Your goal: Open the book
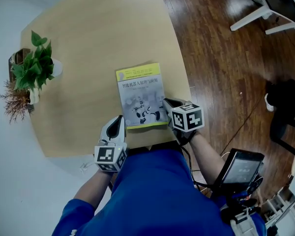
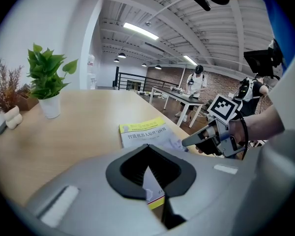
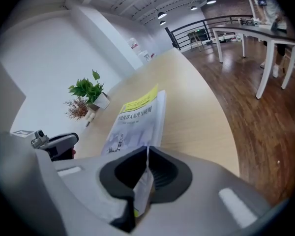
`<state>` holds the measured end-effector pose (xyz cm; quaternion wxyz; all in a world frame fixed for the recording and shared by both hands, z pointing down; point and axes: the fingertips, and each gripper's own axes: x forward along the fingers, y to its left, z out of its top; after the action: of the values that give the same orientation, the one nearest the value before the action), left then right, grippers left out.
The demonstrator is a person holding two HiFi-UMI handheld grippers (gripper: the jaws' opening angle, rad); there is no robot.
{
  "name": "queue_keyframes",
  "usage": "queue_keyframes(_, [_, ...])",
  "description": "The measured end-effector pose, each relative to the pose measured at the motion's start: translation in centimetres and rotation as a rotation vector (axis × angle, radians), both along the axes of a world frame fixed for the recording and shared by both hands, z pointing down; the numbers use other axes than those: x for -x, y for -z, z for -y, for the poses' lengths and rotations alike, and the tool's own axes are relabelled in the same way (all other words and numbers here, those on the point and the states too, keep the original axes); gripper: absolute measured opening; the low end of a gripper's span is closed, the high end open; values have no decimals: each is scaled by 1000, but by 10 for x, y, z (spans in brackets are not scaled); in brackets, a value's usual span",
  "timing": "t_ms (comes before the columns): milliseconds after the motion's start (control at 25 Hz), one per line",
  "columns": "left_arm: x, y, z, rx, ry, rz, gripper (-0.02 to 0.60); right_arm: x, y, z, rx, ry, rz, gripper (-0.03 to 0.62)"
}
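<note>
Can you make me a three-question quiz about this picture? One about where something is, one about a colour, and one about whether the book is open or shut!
1. Where is the potted plant?
A. On the book
B. By the table's left edge
C. On the floor

2. What colour is the band at the top of the book's cover?
A. Red
B. Yellow
C. Purple

3. How is the book?
A. Wide open
B. Standing upright
C. Closed

Answers:
1. B: the potted plant stands at the table's left edge.
2. B: the band is yellow.
3. C: the book shows its whole front cover.
</note>
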<state>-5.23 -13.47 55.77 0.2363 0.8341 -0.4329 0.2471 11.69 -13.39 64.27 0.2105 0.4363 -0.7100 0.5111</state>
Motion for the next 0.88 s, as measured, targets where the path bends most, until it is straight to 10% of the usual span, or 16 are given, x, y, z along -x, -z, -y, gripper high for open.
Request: queue_keyframes(880, [5,16,-2,-50,66,7,6,16,35,-4,-50,61,48,3])
